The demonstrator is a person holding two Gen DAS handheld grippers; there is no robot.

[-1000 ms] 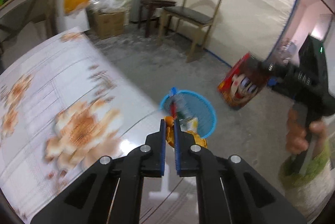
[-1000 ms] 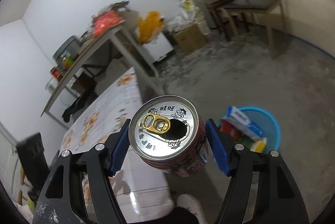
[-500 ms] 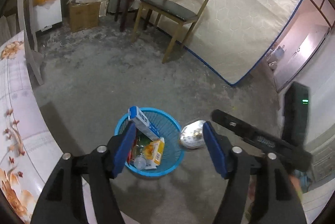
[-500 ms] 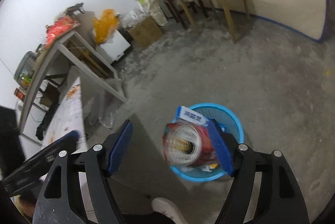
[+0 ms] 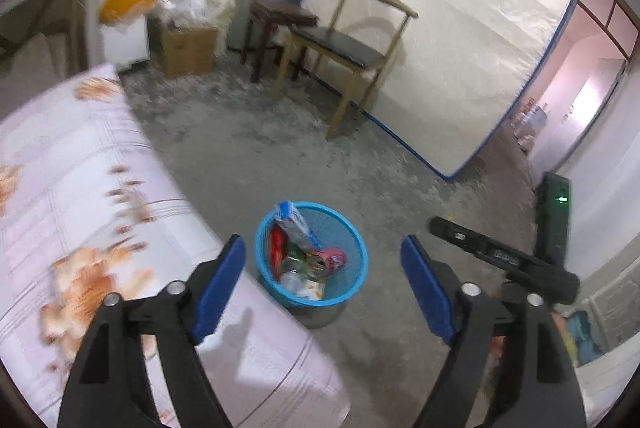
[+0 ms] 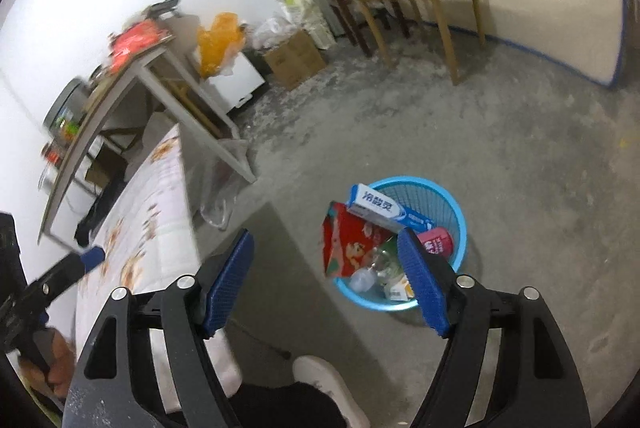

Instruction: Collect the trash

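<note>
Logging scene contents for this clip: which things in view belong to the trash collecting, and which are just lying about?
Belongs to the job:
- blue bin
- toothpaste box
- red packet
- pink can
- left gripper, open
- right gripper, open

Just lying about:
- wooden chair
- dark stool
- cardboard box
- mattress
- floral tablecloth

Both tongs (image 5: 322,280) (image 6: 326,282) wide apart, empty

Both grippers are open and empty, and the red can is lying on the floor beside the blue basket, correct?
Not quite. Both the left gripper and right gripper are open and empty, but the red can lies inside the blue basket, as the left wrist view shows.
</note>
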